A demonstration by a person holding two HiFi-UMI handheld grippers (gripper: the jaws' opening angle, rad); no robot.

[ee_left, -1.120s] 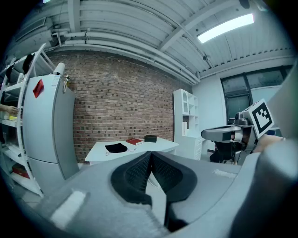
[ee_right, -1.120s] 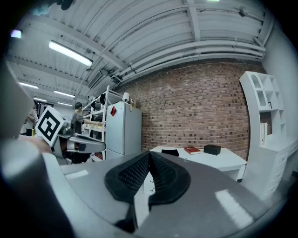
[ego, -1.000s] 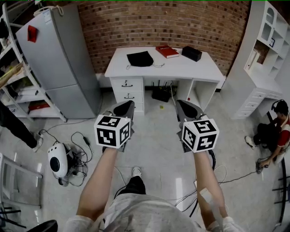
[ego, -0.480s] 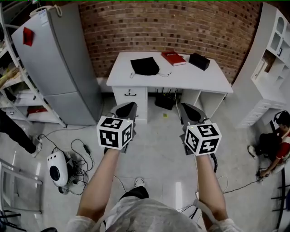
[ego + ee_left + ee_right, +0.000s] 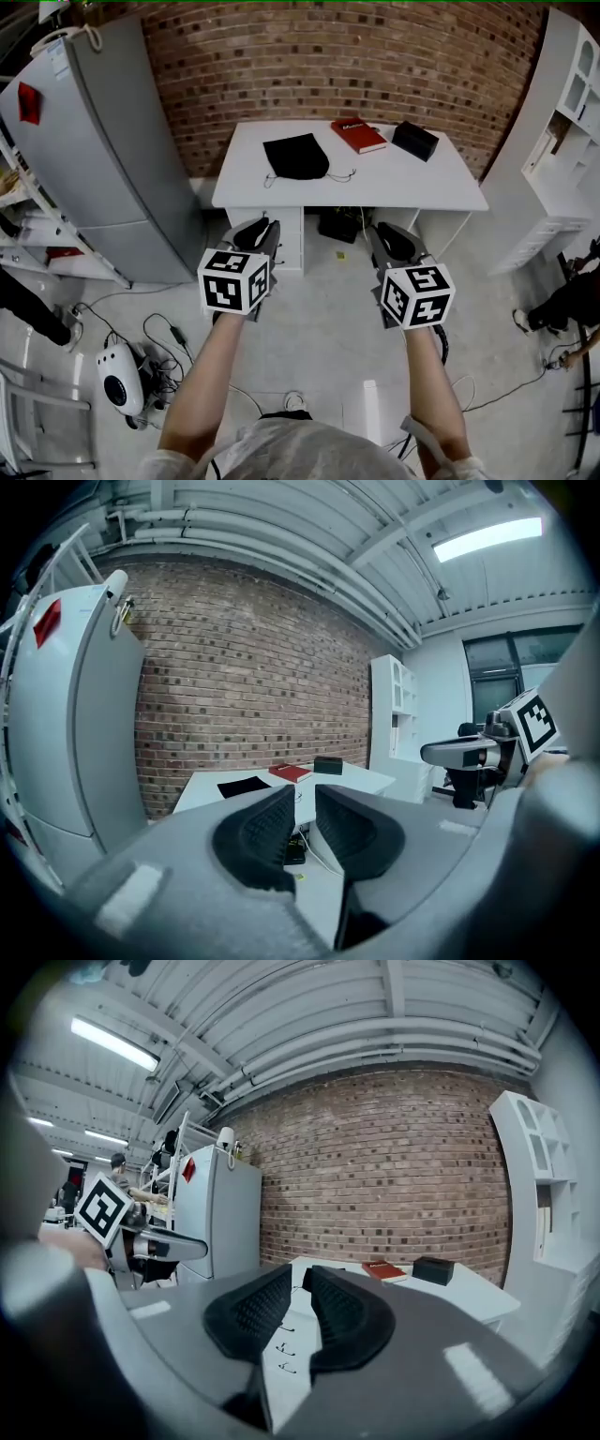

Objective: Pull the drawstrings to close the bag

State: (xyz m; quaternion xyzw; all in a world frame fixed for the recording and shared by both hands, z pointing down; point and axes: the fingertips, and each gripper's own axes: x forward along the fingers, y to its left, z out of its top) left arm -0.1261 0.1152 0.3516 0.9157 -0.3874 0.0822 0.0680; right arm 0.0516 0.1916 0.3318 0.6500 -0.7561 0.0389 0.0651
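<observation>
A black drawstring bag (image 5: 296,155) lies flat on the white desk (image 5: 441,183), its thin cords trailing toward the front edge (image 5: 343,175). Both grippers hang in the air over the floor, well short of the desk. My left gripper (image 5: 261,228) points at the desk's drawers, and its jaws have just been opening to a narrow gap with nothing between them (image 5: 305,799). My right gripper (image 5: 380,232) is likewise slightly open and empty (image 5: 298,1277), its jaws also just opening. The left gripper view shows the bag (image 5: 244,786) far ahead.
A red book (image 5: 357,134) and a black box (image 5: 415,141) lie on the desk's right part. A grey fridge (image 5: 103,159) stands left, a white shelf unit (image 5: 562,141) right. Cables and a white device (image 5: 120,352) lie on the floor at left. A person (image 5: 572,300) sits at far right.
Both grippers have travelled forward toward the desk with the person carrying them; the desk and bag now sit nearer and lower in the head view.
</observation>
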